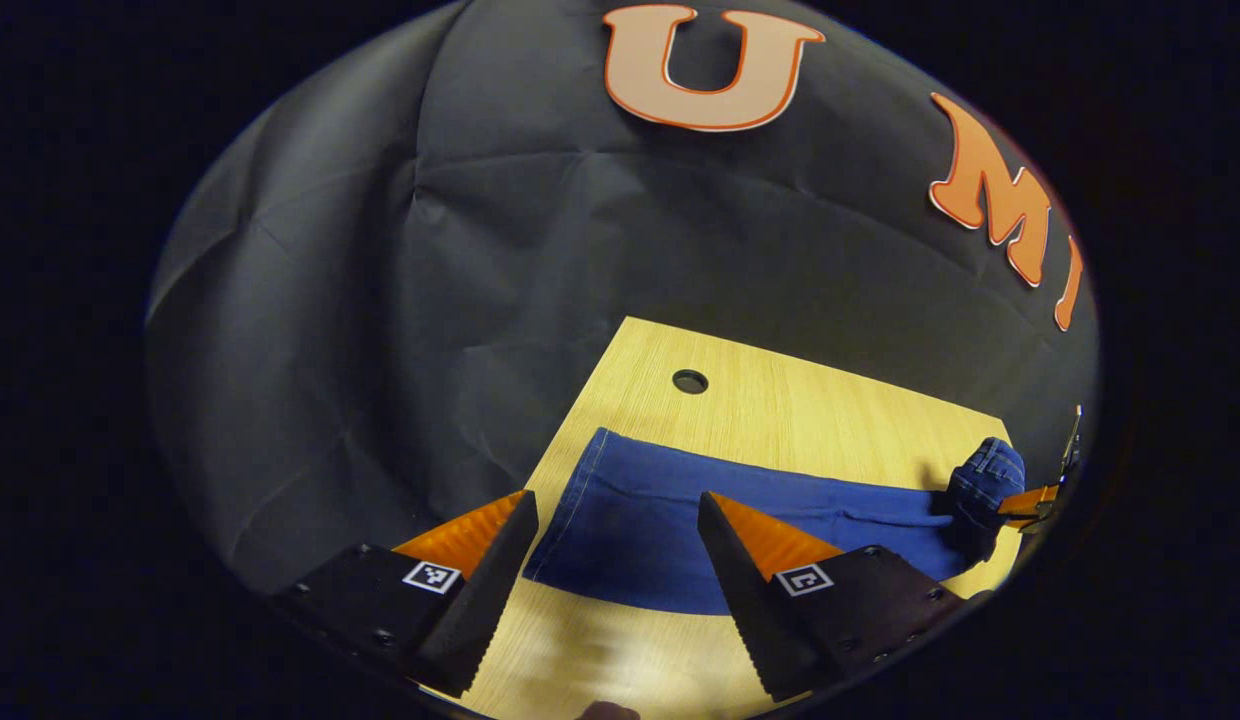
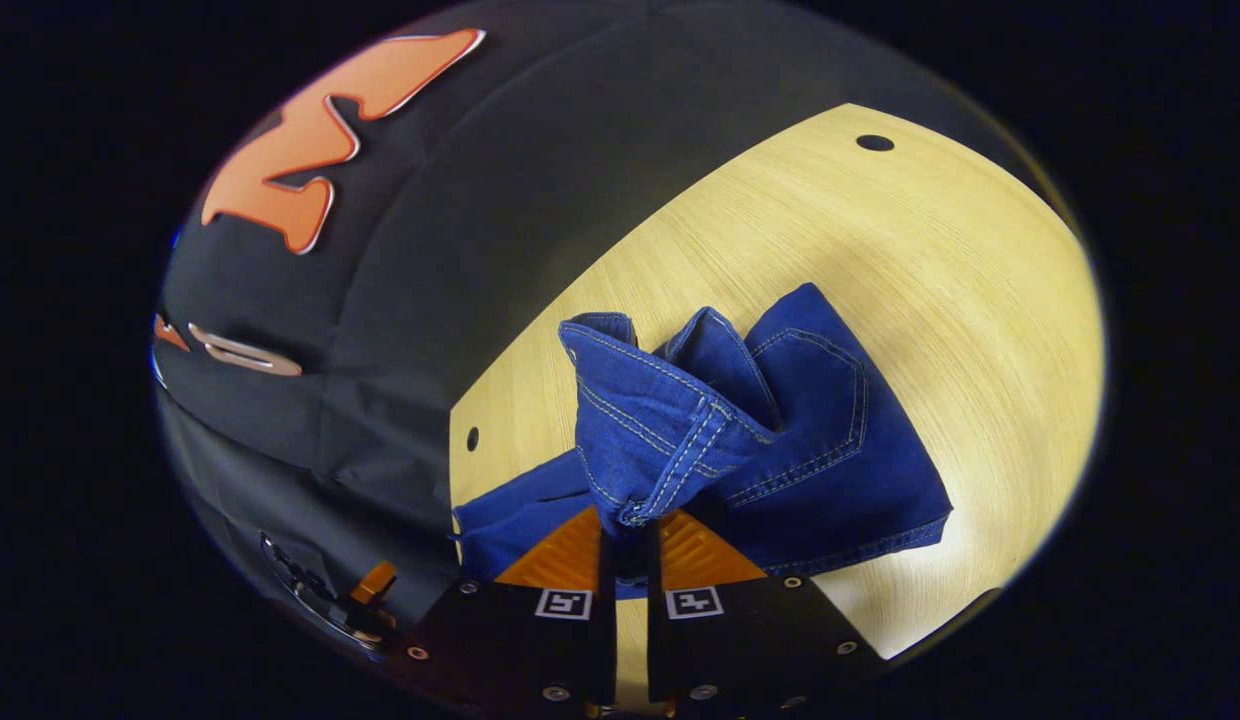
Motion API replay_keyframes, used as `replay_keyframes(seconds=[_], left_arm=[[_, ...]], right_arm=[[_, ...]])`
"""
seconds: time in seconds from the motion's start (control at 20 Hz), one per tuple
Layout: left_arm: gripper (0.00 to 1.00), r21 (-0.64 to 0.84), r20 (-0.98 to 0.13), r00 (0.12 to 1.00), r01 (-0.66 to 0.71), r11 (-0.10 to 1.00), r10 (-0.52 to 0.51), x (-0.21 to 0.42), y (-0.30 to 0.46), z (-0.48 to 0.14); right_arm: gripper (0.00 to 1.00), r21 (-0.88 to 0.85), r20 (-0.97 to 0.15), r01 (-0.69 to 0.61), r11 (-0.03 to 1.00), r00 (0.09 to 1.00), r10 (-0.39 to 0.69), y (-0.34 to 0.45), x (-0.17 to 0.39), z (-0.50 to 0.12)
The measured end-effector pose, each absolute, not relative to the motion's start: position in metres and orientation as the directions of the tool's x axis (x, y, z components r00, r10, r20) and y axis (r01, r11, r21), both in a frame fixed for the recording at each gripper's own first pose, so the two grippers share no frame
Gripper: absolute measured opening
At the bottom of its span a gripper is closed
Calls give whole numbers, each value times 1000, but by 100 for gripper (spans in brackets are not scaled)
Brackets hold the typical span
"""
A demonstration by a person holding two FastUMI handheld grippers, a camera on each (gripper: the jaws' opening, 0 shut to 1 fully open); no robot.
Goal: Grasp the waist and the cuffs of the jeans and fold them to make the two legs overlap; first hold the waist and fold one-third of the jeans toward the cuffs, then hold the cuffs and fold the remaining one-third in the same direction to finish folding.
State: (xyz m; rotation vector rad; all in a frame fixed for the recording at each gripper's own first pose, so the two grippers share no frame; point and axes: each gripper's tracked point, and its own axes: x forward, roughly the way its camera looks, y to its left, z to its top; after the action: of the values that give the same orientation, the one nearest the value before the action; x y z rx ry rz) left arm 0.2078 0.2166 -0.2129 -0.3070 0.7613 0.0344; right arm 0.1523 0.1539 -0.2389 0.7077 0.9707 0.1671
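While right tongs [image 2: 628, 520] pinch jeans [image 2: 780, 440] on wooden table [image 2: 960, 290], left tongs [image 1: 615, 520] gape wide.

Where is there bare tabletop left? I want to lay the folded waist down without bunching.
Bare table runs between the jeans and the far edge, around the round hole. The near strip by the open left gripper is also free. It is crowded at the waist, pinched and lifted by the right gripper.
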Motion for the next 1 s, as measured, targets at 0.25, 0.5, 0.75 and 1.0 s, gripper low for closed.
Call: replay_keyframes(seconds=[0.25,0.5,0.75,1.0], left_arm=[[98,-303,-722,681,-150,941,-124,207,223,-247],[99,-331,-745,648,-154,931,-158,207,229,-274],[99,-377,-771,603,-172,910,-206,208,229,-305],[98,-448,-798,534,-214,868,-280,210,238,-352]], right_arm=[[13,578,-729,166,799,546,414,182,145,-245],[48,547,-737,119,829,538,409,219,135,-248],[74,608,-686,50,792,536,493,253,129,-223],[92,588,-679,58,807,578,454,239,127,-210]])
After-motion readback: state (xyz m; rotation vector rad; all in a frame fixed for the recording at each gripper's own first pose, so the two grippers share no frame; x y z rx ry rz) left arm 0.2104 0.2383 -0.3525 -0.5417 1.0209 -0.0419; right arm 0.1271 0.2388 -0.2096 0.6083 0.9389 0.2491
